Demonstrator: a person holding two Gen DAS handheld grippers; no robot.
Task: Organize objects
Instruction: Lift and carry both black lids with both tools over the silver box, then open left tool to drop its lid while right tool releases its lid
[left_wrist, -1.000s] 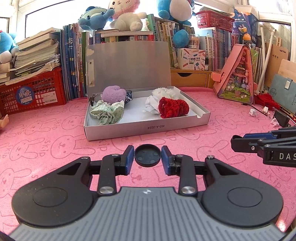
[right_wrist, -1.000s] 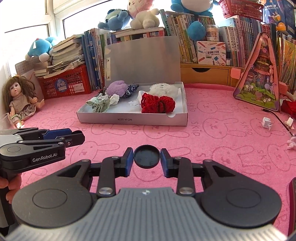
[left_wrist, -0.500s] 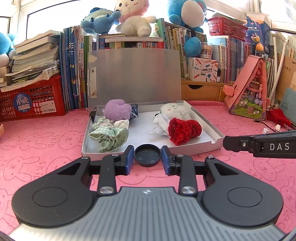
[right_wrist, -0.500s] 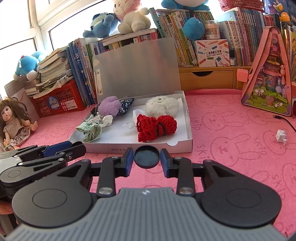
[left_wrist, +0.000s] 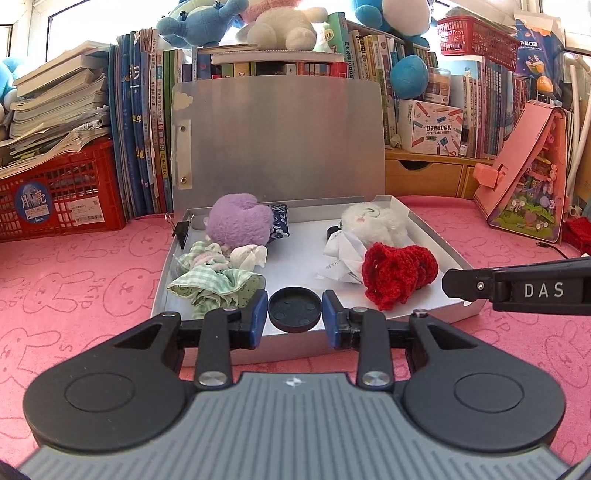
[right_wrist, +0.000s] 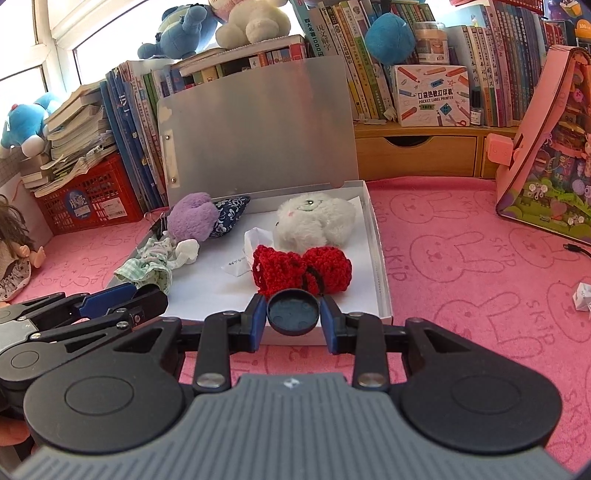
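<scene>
An open grey box with its lid raised sits on the pink mat. Inside lie a purple plush, a green checked cloth, a white plush, crumpled paper and a red knitted piece. My left gripper is open and empty at the box's front wall, by the checked cloth. My right gripper is open and empty at the front right corner, just before the red knitted piece. Each gripper shows in the other's view.
Books, plush toys and a red crate line the back. A pink triangular toy house stands at the right. A doll sits at the left. A small paper scrap lies on the mat at right.
Both grippers have moved forward toward the box, which now looms larger. Both stay open and empty.
</scene>
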